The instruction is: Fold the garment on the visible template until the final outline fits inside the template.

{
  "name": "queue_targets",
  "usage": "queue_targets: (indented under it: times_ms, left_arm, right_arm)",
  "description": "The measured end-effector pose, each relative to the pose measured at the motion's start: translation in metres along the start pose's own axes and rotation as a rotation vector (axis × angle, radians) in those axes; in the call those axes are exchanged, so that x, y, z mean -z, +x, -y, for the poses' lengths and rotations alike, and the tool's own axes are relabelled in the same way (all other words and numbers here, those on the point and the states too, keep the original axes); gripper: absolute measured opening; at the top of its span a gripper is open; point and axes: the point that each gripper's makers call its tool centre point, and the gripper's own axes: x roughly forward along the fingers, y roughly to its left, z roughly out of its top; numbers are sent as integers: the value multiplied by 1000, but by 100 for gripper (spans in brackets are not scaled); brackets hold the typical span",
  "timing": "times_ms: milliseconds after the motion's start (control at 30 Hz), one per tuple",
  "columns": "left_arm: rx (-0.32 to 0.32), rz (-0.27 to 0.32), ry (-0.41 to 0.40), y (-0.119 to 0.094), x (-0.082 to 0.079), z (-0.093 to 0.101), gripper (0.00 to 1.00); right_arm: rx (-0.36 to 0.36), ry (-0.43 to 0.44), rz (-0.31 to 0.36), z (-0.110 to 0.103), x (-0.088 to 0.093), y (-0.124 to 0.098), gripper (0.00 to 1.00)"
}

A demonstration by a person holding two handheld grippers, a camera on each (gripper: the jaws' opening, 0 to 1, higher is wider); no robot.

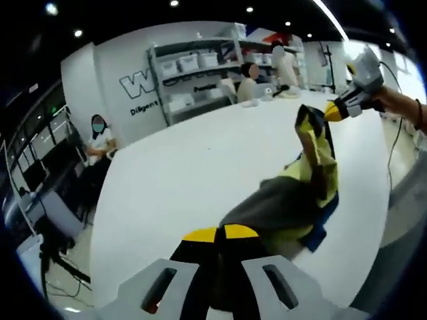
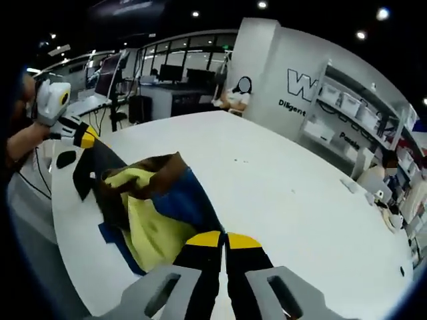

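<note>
Nearest us in the left gripper view, our left gripper (image 1: 217,235) has its yellow-tipped jaws pressed together on the dark edge of the garment (image 1: 293,200), so we read it as clenched on cloth. In the right gripper view our right gripper (image 2: 223,239) looks the same: tips meeting over the blue and yellow fabric, pinching a hem.

The garment lies bunched on the white table (image 1: 200,167), close to the table's edge, partly lifted between our two grips. It sags and creases freely, so we judge it light, soft and limp, with no stiffness to hold a fold by itself. Its yellow, blue and brown panels drape over one another. A strip of blue (image 2: 110,237) shows beneath it, which we take for the template, though most of it is covered.

Such cloth will slide and droop, so we judge hems or corners the best hold, drawn taut before laying down.

Farther off, shelving with bins (image 1: 193,67) lines a white wall, and seated people (image 1: 100,140) are at the table's far side.
</note>
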Motion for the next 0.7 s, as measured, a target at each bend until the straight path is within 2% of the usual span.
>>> queue_targets:
  times_ms: [133,333,400,433,467,500,567,667,700]
  left_arm:
    - [-39,-41,22,1,12,-18,1]
    - [-74,-91,-12,7,31,-42,1]
    - [-89,-142,-21,9,44,-49,1]
    - [-95,-172,-34,9,50,-51,1]
    - [-115,-202,-88,9,58,-54,1]
    - [-108,-201,-106,10,60,-54,1]
    - [-108,-192,-92,13,62,-56,1]
    - [-115,-267,-53,13,76,-56,1]
    - [-115,-269,-70,13,78,-55,1]
  right_arm:
    - [12,28,-3,11,1,0,0]
    - [17,62,-14,17,6,4,0]
    - [18,62,-26,18,9,5,0]
    - [22,54,-34,18,11,6,0]
    - [25,46,-45,19,13,6,0]
    - [26,38,-53,20,16,7,0]
    - [21,41,-58,19,18,7,0]
    - [33,45,-91,22,27,9,0]
    - [35,44,-105,22,30,9,0]
